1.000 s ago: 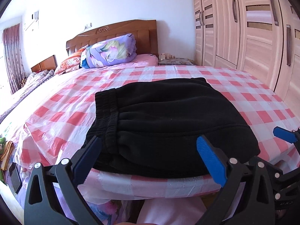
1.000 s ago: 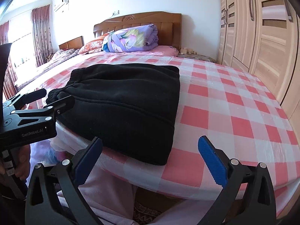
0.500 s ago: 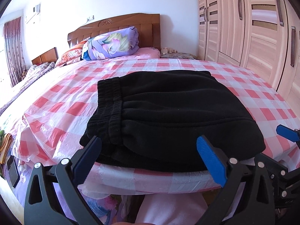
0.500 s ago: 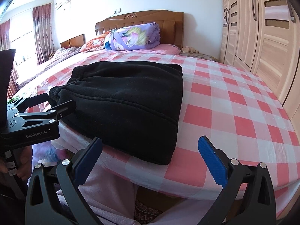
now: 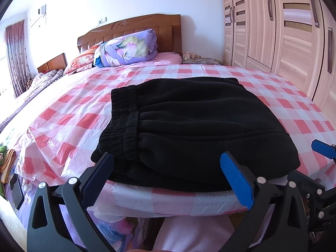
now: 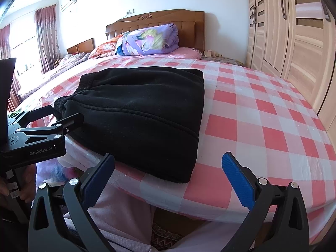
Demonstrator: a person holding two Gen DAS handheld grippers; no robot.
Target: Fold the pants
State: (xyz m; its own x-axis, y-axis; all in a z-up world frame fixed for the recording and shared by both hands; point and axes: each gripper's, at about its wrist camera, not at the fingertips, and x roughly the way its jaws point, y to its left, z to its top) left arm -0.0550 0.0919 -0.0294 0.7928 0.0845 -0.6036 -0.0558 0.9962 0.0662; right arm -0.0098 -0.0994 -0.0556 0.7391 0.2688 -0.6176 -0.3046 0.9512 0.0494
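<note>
Both grippers, left gripper and right gripper, fingers spread, level before folded pants.

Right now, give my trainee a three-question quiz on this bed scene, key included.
1. True or false: the black pants lie folded on the checked bedcover.
2. The left gripper is: A) open, B) shut on cloth, C) out of view.
3. Which side of the pants, seen from the left wrist, shows the elastic waistband?

Key: 1 true. 2 A; the right gripper is open too. 3 The left side.
</note>
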